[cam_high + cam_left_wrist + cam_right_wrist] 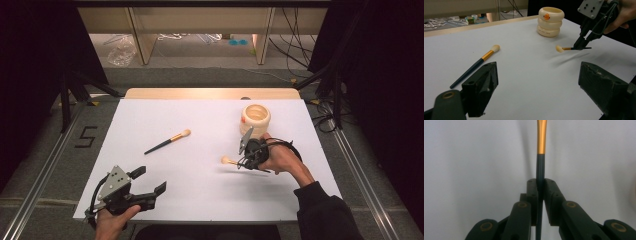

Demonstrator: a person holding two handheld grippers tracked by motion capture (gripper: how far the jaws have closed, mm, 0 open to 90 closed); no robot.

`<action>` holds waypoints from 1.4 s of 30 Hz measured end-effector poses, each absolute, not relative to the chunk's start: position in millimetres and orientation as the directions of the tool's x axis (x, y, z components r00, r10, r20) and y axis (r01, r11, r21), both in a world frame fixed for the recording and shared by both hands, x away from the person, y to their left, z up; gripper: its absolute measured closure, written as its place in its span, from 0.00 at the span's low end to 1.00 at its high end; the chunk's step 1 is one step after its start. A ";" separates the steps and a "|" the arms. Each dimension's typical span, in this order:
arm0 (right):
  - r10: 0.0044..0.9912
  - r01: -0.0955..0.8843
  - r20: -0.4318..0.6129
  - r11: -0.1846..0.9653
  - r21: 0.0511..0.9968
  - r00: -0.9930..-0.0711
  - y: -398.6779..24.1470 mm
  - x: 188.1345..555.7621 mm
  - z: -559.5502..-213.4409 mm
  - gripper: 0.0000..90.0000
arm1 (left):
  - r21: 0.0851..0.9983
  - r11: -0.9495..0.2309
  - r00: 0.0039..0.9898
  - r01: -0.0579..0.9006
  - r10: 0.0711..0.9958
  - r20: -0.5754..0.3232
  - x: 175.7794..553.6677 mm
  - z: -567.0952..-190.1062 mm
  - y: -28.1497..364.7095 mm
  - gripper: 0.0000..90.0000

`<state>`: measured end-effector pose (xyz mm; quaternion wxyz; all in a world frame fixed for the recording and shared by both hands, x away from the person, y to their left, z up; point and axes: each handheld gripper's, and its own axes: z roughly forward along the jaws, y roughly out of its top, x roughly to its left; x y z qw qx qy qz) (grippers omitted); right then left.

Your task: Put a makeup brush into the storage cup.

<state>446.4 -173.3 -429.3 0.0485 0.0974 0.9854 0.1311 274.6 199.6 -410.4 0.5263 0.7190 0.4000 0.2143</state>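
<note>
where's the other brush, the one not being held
In the high view the loose brush lies flat left of centre on the white table, left of the cream holder, apart from both grippers.

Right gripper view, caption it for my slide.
Hand-held gripper shut on a dark-handled brush above the white table.
</note>
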 end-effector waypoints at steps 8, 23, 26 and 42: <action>0.243 0.195 -0.098 0.915 0.353 -0.965 -178.7 449.1 -420.0 0.93 | 0.929 -0.125 0.587 0.349 0.802 -0.112 274.5 -410.2 200.0 0.17; 0.299 0.208 -0.096 0.826 0.523 -0.949 -190.4 449.8 -405.4 0.93 | 0.930 -0.125 0.587 0.345 0.802 -0.111 274.5 -410.1 200.2 0.17; 0.319 0.216 -0.094 0.802 0.557 -0.943 -194.8 451.0 -401.3 0.93 | 0.930 -0.125 0.587 0.346 0.802 -0.111 274.5 -410.1 200.1 0.17; 0.409 0.222 -0.096 0.660 0.718 -0.907 -210.0 454.6 -384.7 0.93 | 0.930 -0.126 0.585 0.346 0.803 -0.109 274.6 -410.1 200.4 0.17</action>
